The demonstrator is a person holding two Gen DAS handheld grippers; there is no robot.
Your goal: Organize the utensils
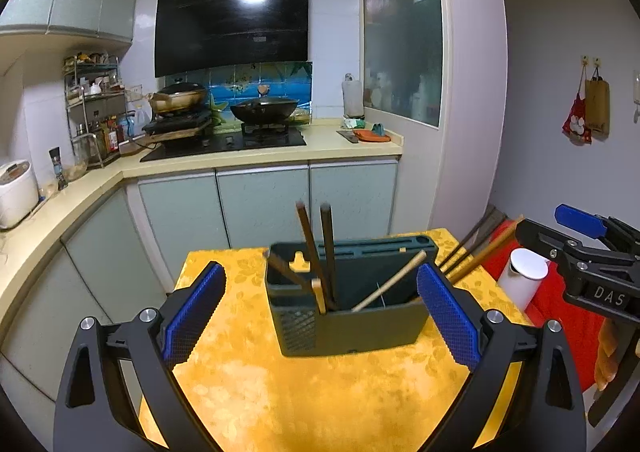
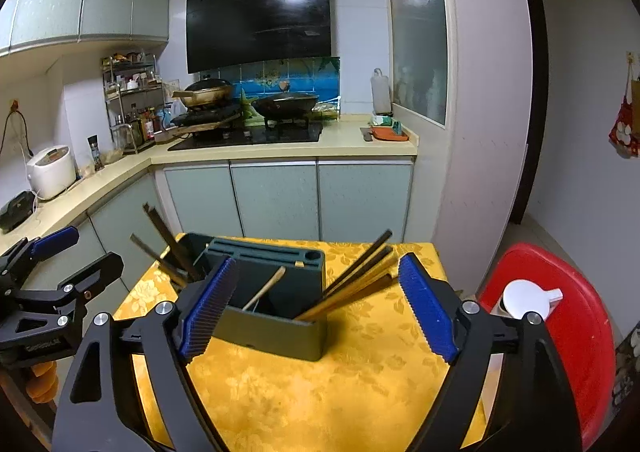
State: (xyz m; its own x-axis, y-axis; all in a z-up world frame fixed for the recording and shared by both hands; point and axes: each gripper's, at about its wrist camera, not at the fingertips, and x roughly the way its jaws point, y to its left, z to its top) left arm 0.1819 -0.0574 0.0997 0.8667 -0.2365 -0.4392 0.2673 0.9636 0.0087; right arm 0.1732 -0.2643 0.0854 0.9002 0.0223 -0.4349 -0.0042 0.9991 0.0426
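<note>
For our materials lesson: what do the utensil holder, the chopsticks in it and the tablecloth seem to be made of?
Utensil holder: likely matte dark plastic, moulded slots and mesh.
Chopsticks: probably wood or bamboo, brown and tan, dull.
Tablecloth: apparently glossy yellow fabric or vinyl with a leaf pattern.

A black range hood (image 1: 232, 24) is hanging far beyond the tongs, over a wok (image 1: 265, 109) and a pan (image 1: 178, 96) sitting on the stove. A rice cooker (image 2: 52, 171) is standing on the counter (image 1: 256, 156) far to their left, while a red stool (image 2: 560, 332) is holding a white jug (image 2: 524, 298) just to their right.
</note>
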